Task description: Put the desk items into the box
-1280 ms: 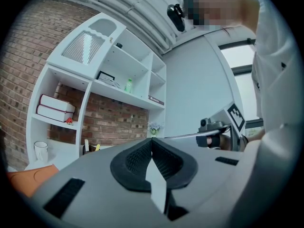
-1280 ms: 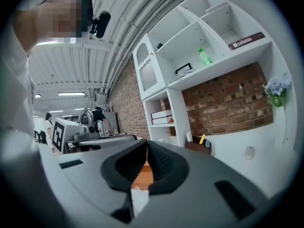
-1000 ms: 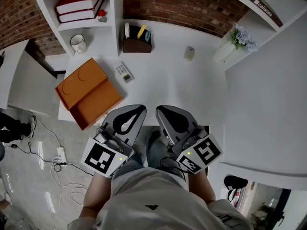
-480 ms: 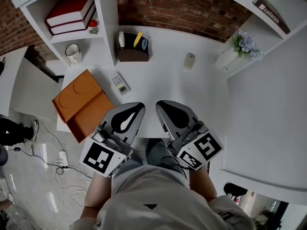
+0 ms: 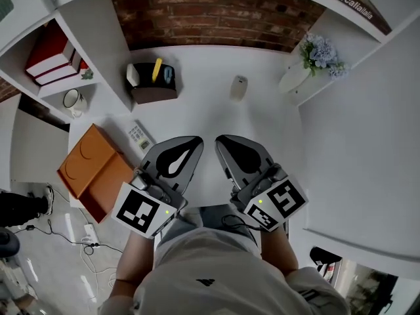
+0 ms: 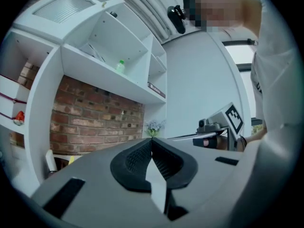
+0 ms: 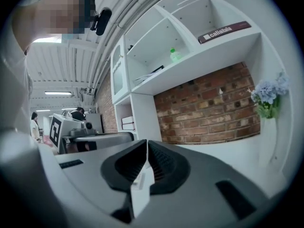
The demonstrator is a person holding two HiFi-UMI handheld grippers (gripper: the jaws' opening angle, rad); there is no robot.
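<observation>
Both sets of jaws were clamped fully shut on nothing, left gripper (image 5: 191, 143) and right gripper (image 5: 223, 143) side by side over the near edge of the desk (image 5: 197, 120). Just beside the left one lay the remote (image 5: 138, 136) (or a calculator, too small to say). I'd guess it's light, stiff, slick plastic, best pinched across its long edges. The orange box (image 5: 92, 172) sat open at the desk's left edge, near the remote. Further back, the holder (image 5: 152, 84) looked heavier, with loose stuff that could tip out, so I'd grab a wall and keep it upright. The white thing (image 5: 239, 88) beyond I couldn't identify. The gripper views gave mostly shelves and brick, their own bodies blocking the desk top.
</observation>
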